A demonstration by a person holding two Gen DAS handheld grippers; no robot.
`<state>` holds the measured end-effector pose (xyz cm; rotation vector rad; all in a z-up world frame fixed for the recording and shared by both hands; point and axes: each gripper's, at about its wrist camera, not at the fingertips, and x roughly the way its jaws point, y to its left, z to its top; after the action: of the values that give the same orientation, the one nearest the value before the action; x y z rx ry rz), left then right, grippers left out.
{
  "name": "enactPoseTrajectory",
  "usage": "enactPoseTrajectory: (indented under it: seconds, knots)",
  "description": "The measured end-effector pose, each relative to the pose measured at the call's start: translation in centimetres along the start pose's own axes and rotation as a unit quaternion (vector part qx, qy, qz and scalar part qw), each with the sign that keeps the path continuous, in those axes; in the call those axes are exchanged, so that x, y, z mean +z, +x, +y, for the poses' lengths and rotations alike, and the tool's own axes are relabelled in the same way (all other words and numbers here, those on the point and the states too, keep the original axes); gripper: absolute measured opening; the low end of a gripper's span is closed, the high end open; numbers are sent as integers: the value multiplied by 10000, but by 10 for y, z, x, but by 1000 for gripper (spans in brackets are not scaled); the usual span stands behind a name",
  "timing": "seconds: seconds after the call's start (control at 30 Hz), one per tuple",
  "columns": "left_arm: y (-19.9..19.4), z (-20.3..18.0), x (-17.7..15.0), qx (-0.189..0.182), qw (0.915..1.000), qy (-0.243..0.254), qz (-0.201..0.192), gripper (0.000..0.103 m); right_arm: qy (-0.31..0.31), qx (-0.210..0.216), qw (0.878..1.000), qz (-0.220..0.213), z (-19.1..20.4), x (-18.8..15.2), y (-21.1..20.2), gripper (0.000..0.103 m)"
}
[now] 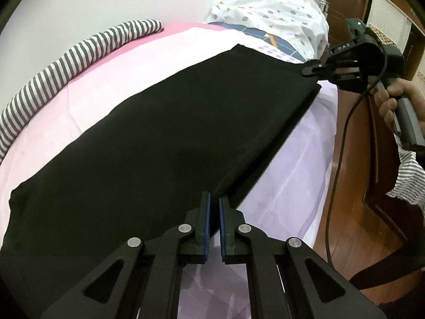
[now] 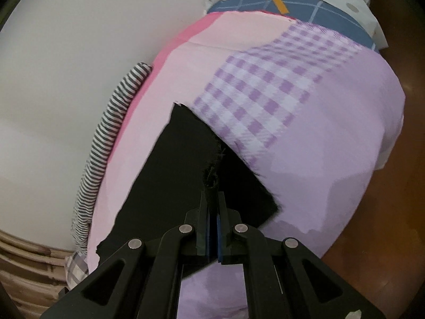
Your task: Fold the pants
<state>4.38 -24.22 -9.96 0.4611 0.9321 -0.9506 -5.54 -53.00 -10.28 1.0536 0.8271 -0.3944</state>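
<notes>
Black pants lie flat and lengthwise on a bed with a pink and lilac sheet. At the bottom of the left wrist view, my left gripper is shut on the pants' near edge. My right gripper pinches the far corner of the same edge, with a person's hand on its handle. In the right wrist view the right gripper is shut on a bunched bit of the black pants, lifted slightly off the sheet.
A grey-and-white striped cloth runs along the wall side of the bed. A white spotted cover and a blue checked fabric sit at the far end. Wooden floor lies beside the bed. A rattan basket stands at the lower left.
</notes>
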Motion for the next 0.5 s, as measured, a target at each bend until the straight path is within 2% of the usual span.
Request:
enactPoseTrajectory:
  seconds: [0.27,0.37,0.4,0.5]
  knots:
    - [2,0,-3,-71,9999,-79,27,7,25,-213,9998,-56,-8,-11,-1,4]
    - [0,4,-3,-177,9996,-208,55,11,131,-250,9996,-80,-12,-10,-2,3]
    - [-1,7,-2,-255,9992,-288,79,16,170,-309,9993,-108,-15,-10,-5,3]
    - [-12,17,-2,-380,9978,-537,-50,24,230,-460,9986,-155,-20,-10,-14,11]
